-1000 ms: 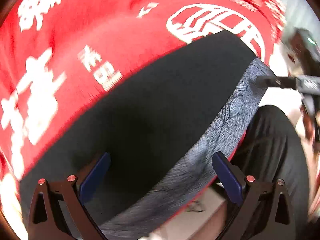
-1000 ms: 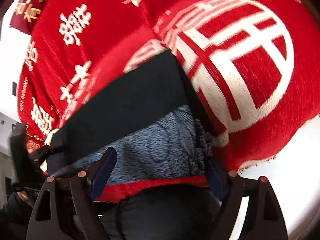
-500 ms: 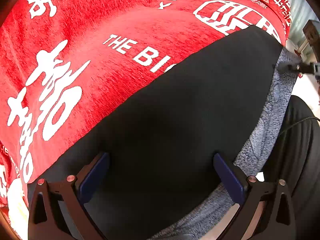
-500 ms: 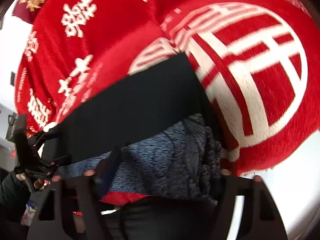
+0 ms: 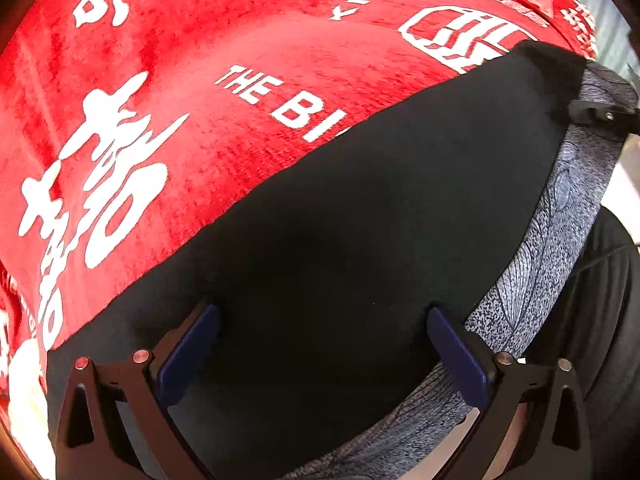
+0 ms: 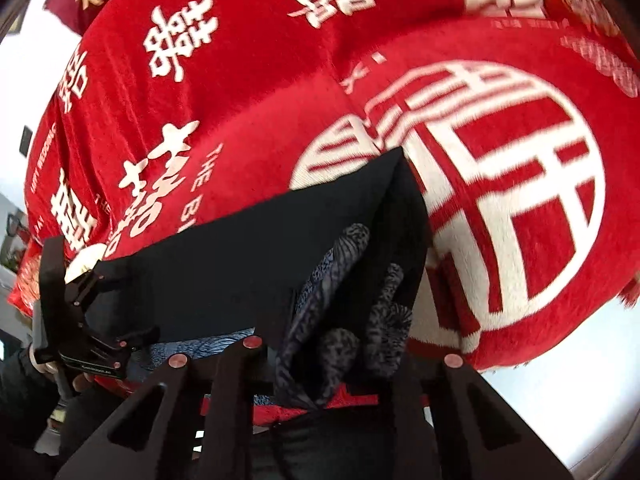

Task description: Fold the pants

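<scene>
The right hand-held gripper (image 6: 332, 364), its jaws just closing, pinches a bunched corner of the black pants (image 6: 240, 256), grey patterned lining showing, above the red blanket (image 6: 260, 92); the left hand-held gripper (image 6: 132, 340) grips the far edge.

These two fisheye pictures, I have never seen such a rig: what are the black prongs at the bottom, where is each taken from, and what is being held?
No robot arm here: a person holds a two-finger gripper in each hand, each with a camera looking along its fingers. In the left wrist view, the left gripper stands open over the black pants, holding nothing. The pants, with a grey patterned lining, lie on a red blanket with white characters. In the right wrist view, the right gripper has just been closing and now pinches a bunched corner of the pants, lifted off the blanket. The right gripper's tip also shows at the right edge of the left view.
</scene>
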`<state>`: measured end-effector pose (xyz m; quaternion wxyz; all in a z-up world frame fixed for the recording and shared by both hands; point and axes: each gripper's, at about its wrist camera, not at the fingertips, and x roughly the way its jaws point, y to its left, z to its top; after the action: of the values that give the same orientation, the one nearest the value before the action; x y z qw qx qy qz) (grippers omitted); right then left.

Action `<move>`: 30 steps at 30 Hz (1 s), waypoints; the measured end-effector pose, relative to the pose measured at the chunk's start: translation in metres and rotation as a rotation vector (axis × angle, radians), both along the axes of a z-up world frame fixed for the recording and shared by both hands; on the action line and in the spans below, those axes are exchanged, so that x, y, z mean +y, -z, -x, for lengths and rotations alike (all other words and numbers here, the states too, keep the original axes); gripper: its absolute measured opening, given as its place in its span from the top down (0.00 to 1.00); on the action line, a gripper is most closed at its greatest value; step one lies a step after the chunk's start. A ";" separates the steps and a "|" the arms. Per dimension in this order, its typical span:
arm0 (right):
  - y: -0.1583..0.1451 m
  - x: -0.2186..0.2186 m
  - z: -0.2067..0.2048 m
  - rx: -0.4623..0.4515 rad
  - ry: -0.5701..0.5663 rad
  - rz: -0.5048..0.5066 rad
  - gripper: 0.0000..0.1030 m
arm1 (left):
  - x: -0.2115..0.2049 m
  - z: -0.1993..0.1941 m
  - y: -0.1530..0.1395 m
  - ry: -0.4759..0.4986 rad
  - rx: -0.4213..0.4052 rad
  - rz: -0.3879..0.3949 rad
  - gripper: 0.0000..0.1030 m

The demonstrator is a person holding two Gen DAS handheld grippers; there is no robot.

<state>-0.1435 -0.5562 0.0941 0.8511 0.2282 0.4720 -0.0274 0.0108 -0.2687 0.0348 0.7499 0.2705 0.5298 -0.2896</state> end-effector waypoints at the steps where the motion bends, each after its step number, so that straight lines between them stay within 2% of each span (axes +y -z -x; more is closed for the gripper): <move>1: -0.006 0.005 -0.003 -0.003 -0.009 0.025 0.80 | 0.001 0.000 -0.002 -0.034 0.007 0.000 0.00; 4: -0.001 0.009 -0.011 0.052 -0.021 0.085 0.80 | 0.011 0.004 -0.009 -0.126 0.030 0.057 0.00; 6: 0.011 0.003 -0.013 0.088 -0.006 0.074 0.80 | 0.015 0.005 0.001 -0.180 0.023 0.015 0.00; 8: 0.022 -0.005 -0.015 0.111 0.012 0.036 0.80 | 0.014 0.011 0.002 -0.192 -0.016 0.019 0.00; 11: 0.020 -0.007 -0.015 0.095 0.028 0.017 0.83 | 0.014 0.009 0.001 -0.206 0.006 0.018 0.00; 14: -0.004 0.006 -0.013 0.015 0.007 0.045 0.84 | 0.023 0.004 -0.008 -0.264 0.049 0.047 0.00; 15: -0.015 0.012 -0.013 -0.014 -0.002 0.057 0.84 | 0.032 0.002 -0.013 -0.309 0.073 0.089 0.00; 17: -0.031 0.021 -0.012 -0.057 -0.014 0.069 0.84 | 0.043 -0.002 -0.014 -0.353 0.095 0.123 0.00; 19: -0.048 0.033 -0.013 -0.096 -0.036 0.084 0.84 | 0.041 -0.006 0.000 -0.357 0.079 0.046 0.00; 21: -0.061 0.045 -0.016 -0.126 -0.060 0.094 0.84 | 0.032 -0.001 0.001 -0.336 0.018 0.018 0.00; 24: -0.084 0.073 -0.024 -0.177 -0.116 0.113 0.84 | 0.033 -0.005 0.001 -0.364 0.049 0.037 0.00; 30: -0.116 0.139 -0.041 -0.240 -0.246 0.148 0.84 | 0.034 -0.005 0.000 -0.367 0.044 0.037 0.00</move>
<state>-0.1029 -0.4170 0.2105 0.9127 0.1072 0.3882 0.0699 0.0156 -0.2352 0.0345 0.7831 0.1490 0.5813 -0.1634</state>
